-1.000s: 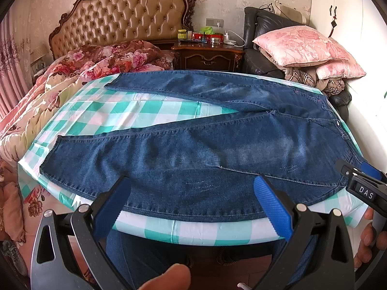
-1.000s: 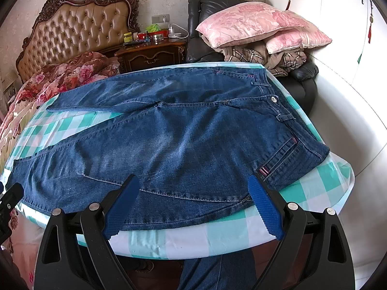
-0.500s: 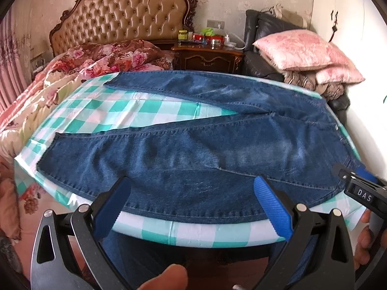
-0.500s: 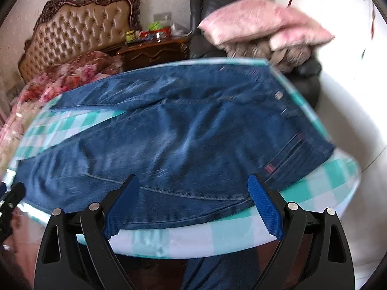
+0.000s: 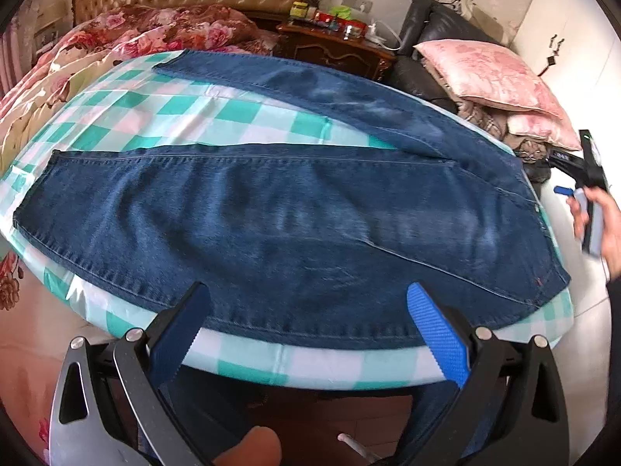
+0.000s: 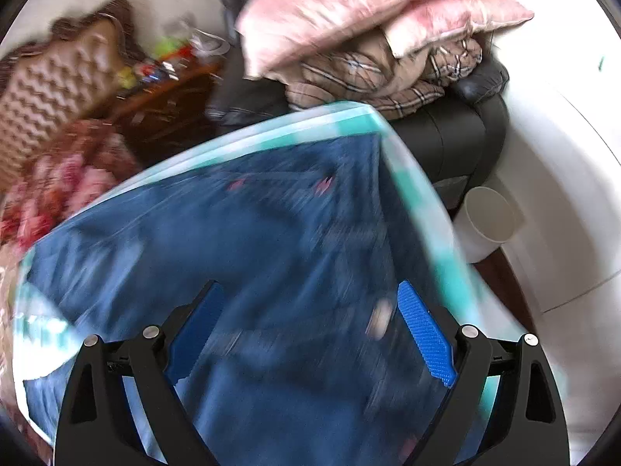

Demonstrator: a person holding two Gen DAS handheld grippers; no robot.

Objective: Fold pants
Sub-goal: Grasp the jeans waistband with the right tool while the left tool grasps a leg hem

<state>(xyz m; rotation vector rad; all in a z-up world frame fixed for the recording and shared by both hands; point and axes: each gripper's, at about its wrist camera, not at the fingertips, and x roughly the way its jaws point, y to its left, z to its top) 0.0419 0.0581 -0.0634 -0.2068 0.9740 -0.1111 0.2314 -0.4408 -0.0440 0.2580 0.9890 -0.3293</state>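
Note:
Blue jeans (image 5: 295, 217) lie flat on a table with a green-and-white checked cloth (image 5: 186, 112), legs spread apart toward the left, waist at the right. My left gripper (image 5: 310, 330) hangs open over the near edge of the front leg, nothing between its blue pads. In the left wrist view the right gripper (image 5: 582, 190) sits in a hand (image 5: 605, 229) beyond the waist end. The right wrist view is blurred: my right gripper (image 6: 310, 334) is open above the jeans' waist area (image 6: 252, 240), close to the cloth's right edge (image 6: 419, 202).
A bed with a floral quilt (image 5: 128, 35) and tufted headboard stands at the back left. A wooden nightstand (image 5: 337, 46) with small items is behind the table. A black armchair with pink pillows (image 6: 368, 11) and a white bin (image 6: 489, 221) stand at the right.
The right gripper swung quickly up and rightward over the waist end, blurring its view. The left gripper rose and tilted down over the front leg. Both stay open.

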